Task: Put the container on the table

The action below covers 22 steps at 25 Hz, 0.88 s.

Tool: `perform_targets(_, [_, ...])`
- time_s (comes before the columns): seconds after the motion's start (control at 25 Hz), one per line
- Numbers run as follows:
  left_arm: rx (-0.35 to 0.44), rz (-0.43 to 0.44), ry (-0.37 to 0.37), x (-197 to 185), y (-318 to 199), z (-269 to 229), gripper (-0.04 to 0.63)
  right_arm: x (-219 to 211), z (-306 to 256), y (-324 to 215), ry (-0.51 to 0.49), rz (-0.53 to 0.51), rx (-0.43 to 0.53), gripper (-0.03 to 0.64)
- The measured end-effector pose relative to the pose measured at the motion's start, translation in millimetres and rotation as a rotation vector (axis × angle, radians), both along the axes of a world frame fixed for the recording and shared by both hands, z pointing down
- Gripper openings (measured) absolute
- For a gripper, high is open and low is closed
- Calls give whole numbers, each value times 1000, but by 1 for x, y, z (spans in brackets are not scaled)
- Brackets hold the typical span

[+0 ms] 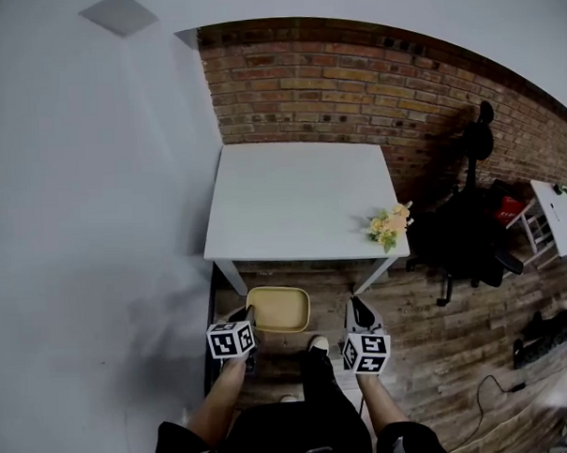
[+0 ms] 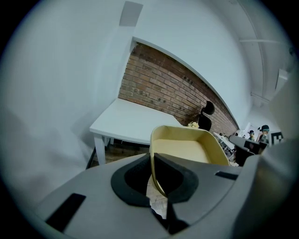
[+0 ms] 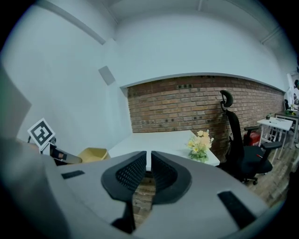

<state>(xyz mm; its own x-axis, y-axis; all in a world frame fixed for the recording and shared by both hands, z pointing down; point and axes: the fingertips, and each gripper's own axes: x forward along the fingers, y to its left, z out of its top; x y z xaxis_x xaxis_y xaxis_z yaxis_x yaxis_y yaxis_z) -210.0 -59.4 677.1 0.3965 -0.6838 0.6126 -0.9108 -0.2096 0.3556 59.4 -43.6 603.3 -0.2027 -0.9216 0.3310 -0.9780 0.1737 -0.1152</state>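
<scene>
Left gripper [image 2: 158, 179] pinches the container's [image 2: 187, 149] near wall; right gripper [image 3: 148, 168], jaws nearly together, holds nothing.
Container juts forward from the left jaws, just short of the table's [image 1: 301, 201] near edge. Likely mid-carry: next, lift it over the edge and set it down on the top.

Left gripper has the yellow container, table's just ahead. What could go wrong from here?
1. The left gripper pinches just one thin wall of the container; it could tilt or slip. The right gripper gives no support.
2. The container hangs before the table's near edge and might knock it.
3. The flowers stand at the table's near right corner; a drift right could topple them.
</scene>
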Motion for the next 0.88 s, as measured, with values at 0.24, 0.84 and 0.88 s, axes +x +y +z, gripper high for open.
perform_targets(0.24, [-11,-21,-16,19,-51,-4,22,16,-7,-61,-7,-27,11,26])
perform_targets(0.84, [-7,-70,-30,71,-168,-11,22,51,-8,-185,-11,-105,6,26])
perform_targets(0.88, [-6,-72,-31,74,-174,-11,22,53,-7,-191,-12,-108,6,26])
